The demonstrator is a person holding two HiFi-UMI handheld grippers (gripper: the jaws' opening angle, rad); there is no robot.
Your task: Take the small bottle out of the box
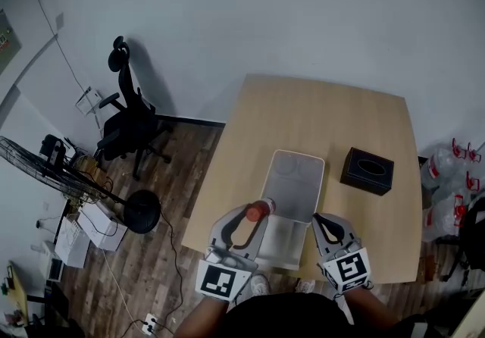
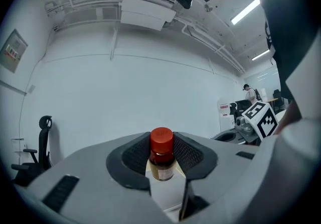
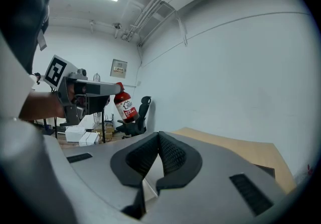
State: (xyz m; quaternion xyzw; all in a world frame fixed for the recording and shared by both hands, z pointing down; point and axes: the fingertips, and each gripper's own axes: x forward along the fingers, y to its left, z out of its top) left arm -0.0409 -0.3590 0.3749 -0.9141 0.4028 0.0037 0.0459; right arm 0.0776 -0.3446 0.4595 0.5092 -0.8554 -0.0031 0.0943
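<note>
Looking down from the head view, both grippers sit at the near edge of the table point(image 1: 318, 113), each with its marker cube toward the person and its jaws pointing away.

Left gripper point(image 1: 254, 217): angled forward and a little to the right. Its jaws are closed part-way on the bottle point(image 1: 260, 210), with the dark pads pressing the body from both sides. In the left gripper view the red cap point(image 2: 161, 140) stands upright above the pads, and the brown body with its pale label sits between them. The right gripper view shows a hand point(image 3: 37, 105) carrying this gripper level, with the bottle raised in the air. In the head view the bottle overlaps the near left rim of the box point(image 1: 274, 177).

Right gripper point(image 1: 324, 224): angled forward and slightly left, beside the near right corner of the box. Its own view shows the pad tips meeting with nothing between them.

Box: white, open at the top, long axis running away from the person, at mid-table. A white panel point(image 1: 282, 245) lies against its near end, between the two grippers; whether it is a lid cannot be told.

Black case point(image 1: 367, 170): just right of the box and apart from it, with an oval slot on top.

Beyond the table: a black chair point(image 1: 130, 120) and a fan point(image 1: 53, 166) on the wood floor at left, then a pale wall point(image 1: 265, 10).
</note>
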